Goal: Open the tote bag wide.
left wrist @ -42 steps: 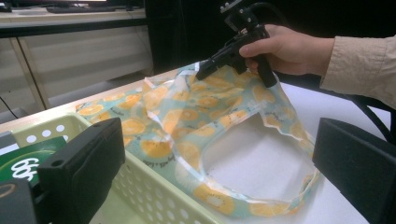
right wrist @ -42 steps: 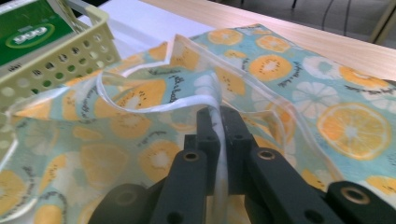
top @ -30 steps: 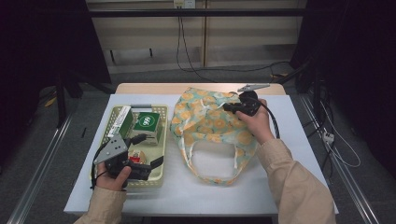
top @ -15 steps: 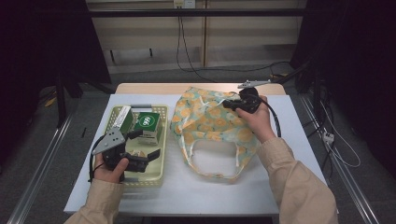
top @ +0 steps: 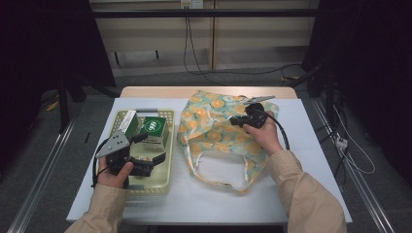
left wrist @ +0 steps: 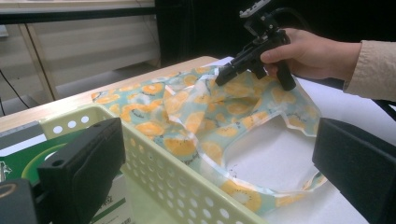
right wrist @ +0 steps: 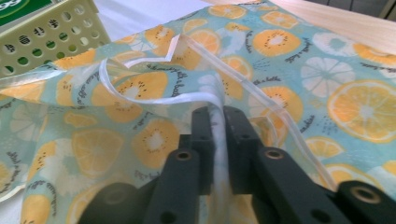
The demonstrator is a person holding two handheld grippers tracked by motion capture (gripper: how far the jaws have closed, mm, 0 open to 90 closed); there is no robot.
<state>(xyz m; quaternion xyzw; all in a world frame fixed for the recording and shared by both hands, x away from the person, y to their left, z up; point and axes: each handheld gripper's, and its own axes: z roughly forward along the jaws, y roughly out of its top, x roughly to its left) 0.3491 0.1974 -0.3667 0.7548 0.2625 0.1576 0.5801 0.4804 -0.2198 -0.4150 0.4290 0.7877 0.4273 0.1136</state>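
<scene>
The right tool (right wrist: 215, 122) pinches a fold of the fruit-print bag (top: 214, 131) lying flat on the desk (top: 311, 160), its jaws having just eased slightly. The left tool (top: 148, 162) (jaws wide, empty) hovers over the basket (top: 167, 182). Step: opening the bag. Next: lift the fold clear.

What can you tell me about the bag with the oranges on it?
The bag is thin, soft cloth, pale blue-green, printed with orange and kiwi slices and small writing. It lies flat and crumpled on the white table, beside the yellow basket, its two looped handles spread toward the person. A pale ribbon-like trim runs along its edges. The right tongs have a raised fold of the cloth between their jaws, which have just been opening a little; the fold stands up between them.
</scene>
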